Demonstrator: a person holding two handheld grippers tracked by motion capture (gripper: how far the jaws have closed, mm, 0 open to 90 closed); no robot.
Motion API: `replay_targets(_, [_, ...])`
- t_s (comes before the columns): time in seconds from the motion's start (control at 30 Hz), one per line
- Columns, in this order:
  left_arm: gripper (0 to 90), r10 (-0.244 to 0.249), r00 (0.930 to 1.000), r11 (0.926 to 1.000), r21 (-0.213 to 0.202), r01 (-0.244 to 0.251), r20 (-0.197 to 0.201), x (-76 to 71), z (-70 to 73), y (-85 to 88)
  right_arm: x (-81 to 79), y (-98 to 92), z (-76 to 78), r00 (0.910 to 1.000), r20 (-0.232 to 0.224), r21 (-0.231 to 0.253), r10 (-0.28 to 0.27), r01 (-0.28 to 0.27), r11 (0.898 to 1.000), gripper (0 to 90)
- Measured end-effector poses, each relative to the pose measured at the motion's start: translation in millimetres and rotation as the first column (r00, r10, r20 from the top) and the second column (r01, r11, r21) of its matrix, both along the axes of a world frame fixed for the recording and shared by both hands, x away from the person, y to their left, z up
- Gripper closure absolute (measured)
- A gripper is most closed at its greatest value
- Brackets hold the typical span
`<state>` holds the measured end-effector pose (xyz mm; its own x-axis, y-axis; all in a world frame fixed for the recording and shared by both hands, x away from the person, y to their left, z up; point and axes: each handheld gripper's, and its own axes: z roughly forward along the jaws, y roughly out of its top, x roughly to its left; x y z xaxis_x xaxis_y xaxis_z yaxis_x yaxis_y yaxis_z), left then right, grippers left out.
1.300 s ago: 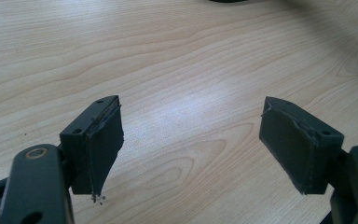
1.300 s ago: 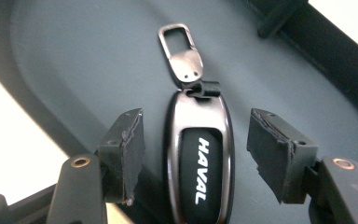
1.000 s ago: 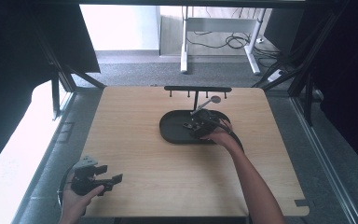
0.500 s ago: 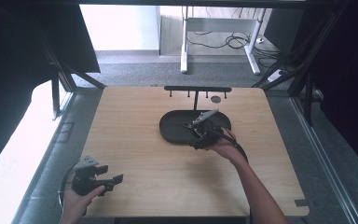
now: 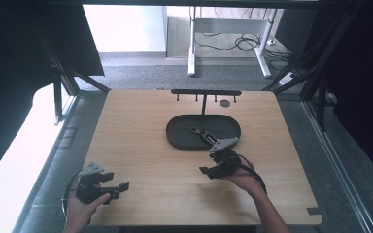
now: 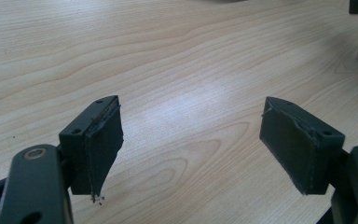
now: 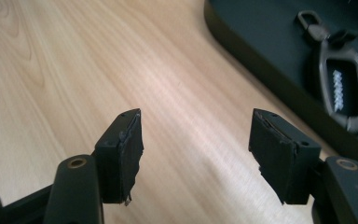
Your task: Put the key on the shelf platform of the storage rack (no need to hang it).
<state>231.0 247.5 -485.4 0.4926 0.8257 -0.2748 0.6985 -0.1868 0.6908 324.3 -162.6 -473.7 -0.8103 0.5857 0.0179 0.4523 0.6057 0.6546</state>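
— What is changing with the right gripper (image 5: 217, 165)?

— A second ago it was reaching over the black oval tray (image 5: 175, 138); now it is sitting on the near side of that tray, over bare table (image 5: 141, 160), so the hand is drawing back toward the person.

— And the thing it was working on?

— The dark carabiner-style clip (image 7: 339, 84) is lying flat inside the tray, toward its right half, with a small ring at its far end. In the high view it is showing as a slim dark piece (image 5: 205, 136) on the tray floor. Nothing is touching it.

— So what does that mean for the job?

— I am reading it as a placement being finished: the clip is resting in the tray and the hand is leaving it there.

— The fingers?

— The right fingers (image 7: 126, 154) are standing partly spread, with only wood grain showing between them; they are holding nothing.

— And the left gripper (image 5: 108, 187)?

— It is waiting at the near left corner of the table, well apart from the tray. Its fingers (image 6: 100, 144) are spread wide over bare wood, empty too.
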Motion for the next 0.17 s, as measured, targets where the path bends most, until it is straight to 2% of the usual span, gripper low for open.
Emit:
replay_targets(0.1, [21.4,-0.003,1.0,1.0,0.002,0.003,0.002,0.2,-0.3,-1.1,-6.3,-3.3,-4.4,1.0,-0.001,0.017,-0.007,0.007,1.0,35.9])
replay_targets(0.17, [21.4,-0.006,1.0,1.0,0.004,0.006,0.0,0.3,-0.7,-2.0,-7.6,-3.6,-5.3,1.0,-0.001,0.012,-0.006,0.006,1.0,35.7])
